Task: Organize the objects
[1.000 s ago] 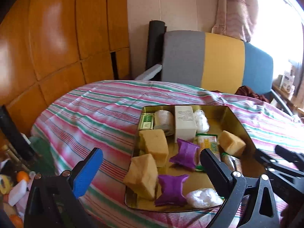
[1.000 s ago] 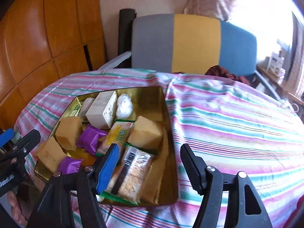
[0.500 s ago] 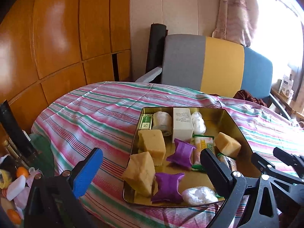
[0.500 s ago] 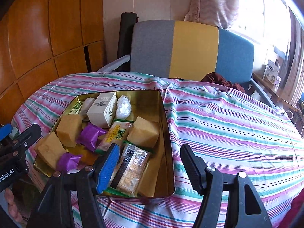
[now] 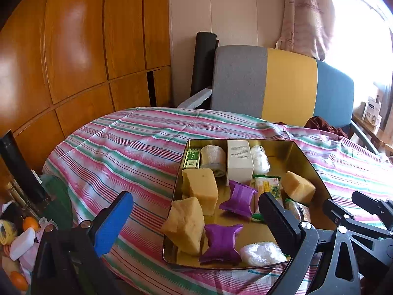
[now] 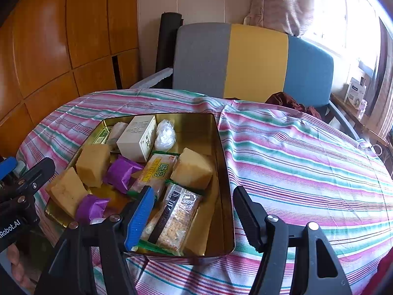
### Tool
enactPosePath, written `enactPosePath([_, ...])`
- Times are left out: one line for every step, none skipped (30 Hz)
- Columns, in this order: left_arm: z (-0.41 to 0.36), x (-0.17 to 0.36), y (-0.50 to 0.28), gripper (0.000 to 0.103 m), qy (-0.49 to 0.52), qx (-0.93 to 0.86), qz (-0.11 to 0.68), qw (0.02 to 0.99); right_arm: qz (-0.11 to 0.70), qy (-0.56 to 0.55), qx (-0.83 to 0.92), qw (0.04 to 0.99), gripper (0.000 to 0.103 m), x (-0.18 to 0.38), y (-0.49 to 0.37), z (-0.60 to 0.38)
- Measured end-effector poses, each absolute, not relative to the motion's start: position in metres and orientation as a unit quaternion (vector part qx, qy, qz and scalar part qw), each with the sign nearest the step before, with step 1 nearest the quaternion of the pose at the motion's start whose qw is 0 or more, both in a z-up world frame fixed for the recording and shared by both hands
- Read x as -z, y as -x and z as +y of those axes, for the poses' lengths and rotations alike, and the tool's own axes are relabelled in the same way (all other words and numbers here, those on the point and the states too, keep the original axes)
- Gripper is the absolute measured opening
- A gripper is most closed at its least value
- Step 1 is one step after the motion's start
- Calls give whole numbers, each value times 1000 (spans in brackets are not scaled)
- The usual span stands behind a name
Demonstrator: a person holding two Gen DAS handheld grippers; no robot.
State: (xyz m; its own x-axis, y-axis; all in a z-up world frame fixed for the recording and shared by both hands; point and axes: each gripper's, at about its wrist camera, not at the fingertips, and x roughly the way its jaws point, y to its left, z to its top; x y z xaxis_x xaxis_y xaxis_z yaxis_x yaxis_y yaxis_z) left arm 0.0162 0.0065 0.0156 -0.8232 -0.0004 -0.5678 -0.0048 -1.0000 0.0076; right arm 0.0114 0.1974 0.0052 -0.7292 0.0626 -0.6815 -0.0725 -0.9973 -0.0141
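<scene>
Shiny gold metal tin (image 5: 309, 157) on striped cloth (image 5: 127, 152), holding spongy yellow blocks (image 5: 200, 188), crinkled purple wrappers (image 5: 222, 243), white carton (image 5: 239, 162). Left gripper (image 5: 196, 217), right gripper (image 6: 194, 209) near tin's front edge, jaws apart, empty. Near-corner wrapper partly hidden.

The striped bench (image 6: 307, 167) lies bare to the right of the gold tin (image 6: 224, 172) and on its far side, wide enough for a hand to pass. Inside the tin the left and near parts are crowded: sponge blocks (image 5: 200, 190), purple packets (image 5: 222, 243), a white box (image 5: 239, 159) standing up at the far wall, and wrapped biscuits (image 6: 175, 217) near the right wall. The far right corner of the tin floor shows bare metal. The tin's raised walls bar any low sideways entry. Both grippers hang at the near edge, left gripper (image 5: 194, 218) and right gripper (image 6: 194, 209), jaws parted with nothing between them. A chair (image 6: 255, 61) stands behind the far edge.
</scene>
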Motion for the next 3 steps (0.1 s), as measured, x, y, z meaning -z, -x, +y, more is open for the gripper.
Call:
enactPosePath([6,-16,-16,103,299,-954,0,2,7,367,-930,36,68,-5,-11,197])
enactPosePath([5,-16,-15,103,300,-954,-3,2,7,367,-930,36,68,-4,-11,197])
enactPosePath([4,-16,-14,103,302,-953,-3,1,7,366,-930,36,68,-4,-10,197])
